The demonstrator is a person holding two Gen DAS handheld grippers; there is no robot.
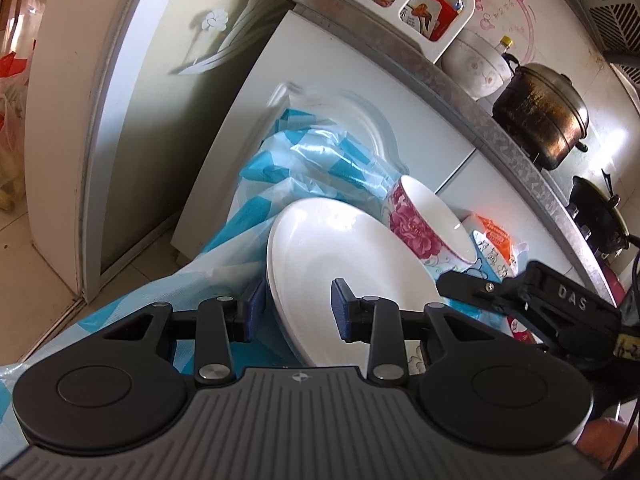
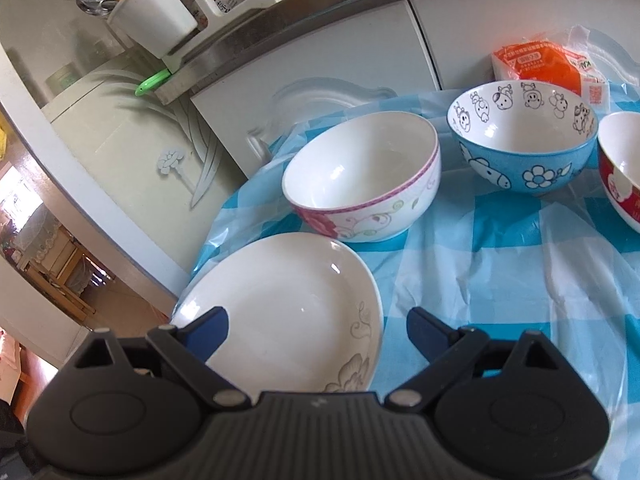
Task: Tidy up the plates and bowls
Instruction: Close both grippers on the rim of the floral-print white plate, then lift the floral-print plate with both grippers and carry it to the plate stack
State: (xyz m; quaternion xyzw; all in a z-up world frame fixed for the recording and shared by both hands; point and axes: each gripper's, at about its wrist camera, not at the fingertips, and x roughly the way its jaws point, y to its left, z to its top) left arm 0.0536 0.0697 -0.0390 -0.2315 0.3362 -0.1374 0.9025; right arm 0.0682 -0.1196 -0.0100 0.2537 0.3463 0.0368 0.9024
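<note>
A white plate (image 1: 352,264) lies at the left edge of a table under a blue-and-white checked cloth (image 2: 500,264). My left gripper (image 1: 298,306) is open, its blue pads either side of the plate's rim. The plate (image 2: 288,304) also fills the lower right wrist view, with a faint flower print. My right gripper (image 2: 316,332) is open just above its near edge. Behind the plate stands a white bowl with pink flowers (image 2: 364,176), also in the left wrist view (image 1: 424,220). A blue cartoon bowl (image 2: 524,136) and a red-and-white bowl (image 2: 624,172) stand to the right.
An orange packet (image 2: 548,64) lies behind the bowls. White cabinet doors (image 1: 320,92) and a stone counter (image 1: 500,136) stand close behind the table. On the counter are a dark pot (image 1: 540,112), a wok (image 1: 596,216) and a white rack (image 1: 432,4).
</note>
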